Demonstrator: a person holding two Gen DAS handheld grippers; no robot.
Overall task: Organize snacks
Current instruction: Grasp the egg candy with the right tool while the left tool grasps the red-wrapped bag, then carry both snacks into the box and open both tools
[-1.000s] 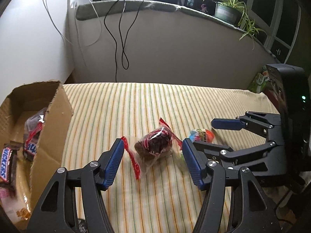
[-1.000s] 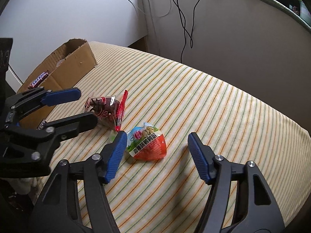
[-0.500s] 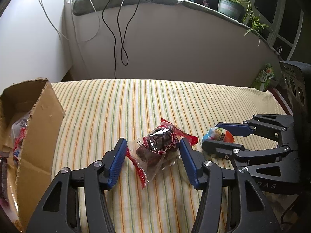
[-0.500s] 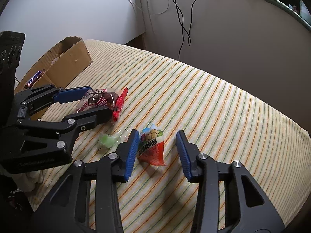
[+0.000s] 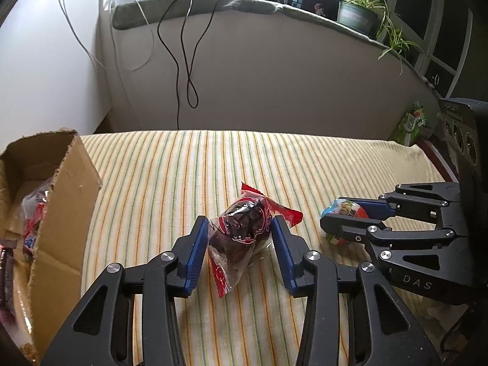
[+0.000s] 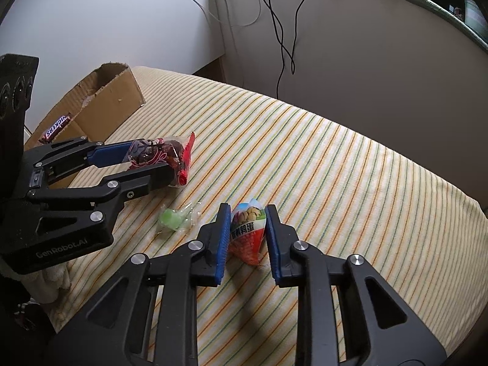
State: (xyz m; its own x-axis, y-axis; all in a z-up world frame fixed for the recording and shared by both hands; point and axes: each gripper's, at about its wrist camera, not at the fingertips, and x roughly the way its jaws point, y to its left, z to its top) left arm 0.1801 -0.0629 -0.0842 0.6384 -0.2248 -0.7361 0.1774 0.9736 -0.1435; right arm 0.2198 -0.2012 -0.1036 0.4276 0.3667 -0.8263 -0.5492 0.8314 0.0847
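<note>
While both snacks lie on the striped cloth [image 5: 189, 164], each sits between a pair of tongs. At lower centre of the left wrist view, the clear red-printed packet of dark dried fruit [image 5: 241, 228] lies between the blue pads of the left tongs [image 5: 239, 245]; the jaws are closing, the left pad meeting the wrapper's edge and the right pad close against its other side, so a firm clamp is not certain. Its red crimped end [image 5: 286, 213] sticks out to the upper right past the right pad.

At lower centre of the right wrist view, the right tongs [image 6: 247, 238] are clamped on the orange and white quail-egg pouch [image 6: 245, 233], which stands pinched upright between the two blue pads, its lower tip touching the cloth. Just left of it lies a small green candy in a clear wrapper [image 6: 172, 219], apart from both tongs. In the same view the left tongs [image 6: 152, 161] reach in from the left edge around the red packet [image 6: 155, 152].

Further out, at the left edge of the left wrist view, a torn cardboard box [image 5: 61, 213] rests on the cloth with wrapped snacks inside; the right wrist view shows a Snickers bar [image 6: 58, 126] in it. Behind the striped surface runs a pale wall with a dangling black cable [image 5: 186, 61], and a potted plant [image 5: 357, 12] stands on the ledge at upper right.
</note>
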